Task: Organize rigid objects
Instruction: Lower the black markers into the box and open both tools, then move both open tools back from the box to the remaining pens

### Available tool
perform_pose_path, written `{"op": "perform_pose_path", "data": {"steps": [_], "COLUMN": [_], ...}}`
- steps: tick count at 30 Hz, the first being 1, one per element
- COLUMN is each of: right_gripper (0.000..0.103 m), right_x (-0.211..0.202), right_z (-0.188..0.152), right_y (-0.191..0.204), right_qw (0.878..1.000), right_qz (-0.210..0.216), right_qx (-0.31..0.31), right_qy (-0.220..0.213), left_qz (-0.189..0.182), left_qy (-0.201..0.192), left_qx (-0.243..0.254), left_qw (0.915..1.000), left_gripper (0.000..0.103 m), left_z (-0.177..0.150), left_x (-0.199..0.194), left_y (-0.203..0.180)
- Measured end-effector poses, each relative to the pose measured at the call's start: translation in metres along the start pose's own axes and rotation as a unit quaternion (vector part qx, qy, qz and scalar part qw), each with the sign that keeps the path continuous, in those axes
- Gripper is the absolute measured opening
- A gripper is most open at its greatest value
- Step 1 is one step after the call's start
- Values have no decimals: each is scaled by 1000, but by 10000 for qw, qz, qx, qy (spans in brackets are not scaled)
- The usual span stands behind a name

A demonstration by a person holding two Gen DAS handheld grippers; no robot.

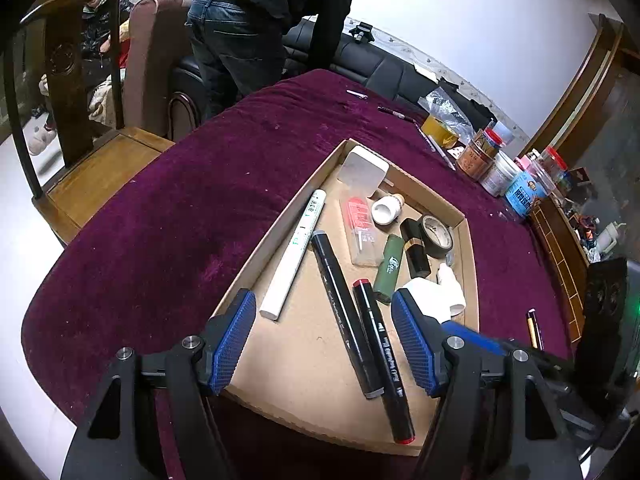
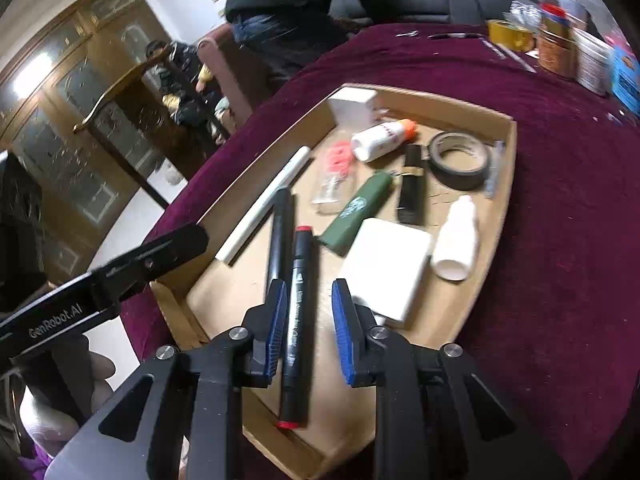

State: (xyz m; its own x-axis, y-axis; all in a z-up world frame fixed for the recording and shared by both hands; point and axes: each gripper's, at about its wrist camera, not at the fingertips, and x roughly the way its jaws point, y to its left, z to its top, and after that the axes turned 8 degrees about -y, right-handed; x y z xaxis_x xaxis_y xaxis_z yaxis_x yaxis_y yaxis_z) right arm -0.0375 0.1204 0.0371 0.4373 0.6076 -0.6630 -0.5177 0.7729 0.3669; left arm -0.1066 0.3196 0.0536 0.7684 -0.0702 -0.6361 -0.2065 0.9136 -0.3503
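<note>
In the tray [image 1: 280, 216] lie two black markers [image 1: 346, 312] (one with red ends), one white tube [image 1: 294, 254], two white bottles [image 2: 458, 236], one tape roll [image 2: 458, 160] and one green lighter [image 2: 356, 210].

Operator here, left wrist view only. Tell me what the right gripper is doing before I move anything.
Observer: The right gripper straddles the red-capped marker. A gap shows beside one pad, so it is not clamped.
Operator: Report what lies past the white box.
Observer: A white bottle lies on its side next to it.
Operator: Identify the round white thing near the tape roll.
Observer: It is a small orange-capped bottle lying on its side. You see mostly its base.
</note>
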Motion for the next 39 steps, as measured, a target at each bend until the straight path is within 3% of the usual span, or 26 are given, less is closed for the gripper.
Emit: {"op": "perform_pose_path", "data": {"steps": [6, 10, 12, 14, 16, 18, 20, 22, 28, 39], "right_gripper": [21, 22, 36, 76, 84, 84, 84, 84, 84, 84], "right_x": [-27, -52, -67, -83, -97, -104, -107, -107, -117, -144], "right_z": [4, 5, 3, -2, -9, -12, -11, -10, -13, -22], "right_y": [-26, -34, -32, -26, -21, -19, -20, -25, -51, -91], "right_qw": [9984, 9935, 9858, 9713, 9529, 9425, 9408, 9427, 9464, 9383], "right_qz": [-236, -607, -995, -1496, -1910, -2093, -2192, -2208, -2219, -2502], "right_qx": [190, 64, -154, -400, -595, -759, -811, -766, -415, 42], "right_qy": [-469, -965, -1341, -1804, -2280, -2491, -2455, -2382, -2310, -2388], "left_qz": [61, 178, 285, 477, 709, 947, 1078, 1109, 1140, 1049], "left_qy": [-9, -14, -68, -173, -358, -559, -706, -781, -703, -520], "left_qx": [202, 451, 626, 835, 1065, 1301, 1453, 1542, 1680, 1936], "left_qw": [9998, 9988, 9976, 9952, 9911, 9854, 9810, 9787, 9766, 9741], "left_gripper": [64, 64, 64, 64, 65, 69, 78, 80, 81, 81], "left_z": [-3, -7, -8, -10, -12, -13, -15, -14, -17, -29], "left_x": [-1, -1, -2, -4, -8, -12, -16, -18, -13, -9], "left_y": [-16, -33, -43, -54, -65, -75, -84, -89, -102, -129]}}
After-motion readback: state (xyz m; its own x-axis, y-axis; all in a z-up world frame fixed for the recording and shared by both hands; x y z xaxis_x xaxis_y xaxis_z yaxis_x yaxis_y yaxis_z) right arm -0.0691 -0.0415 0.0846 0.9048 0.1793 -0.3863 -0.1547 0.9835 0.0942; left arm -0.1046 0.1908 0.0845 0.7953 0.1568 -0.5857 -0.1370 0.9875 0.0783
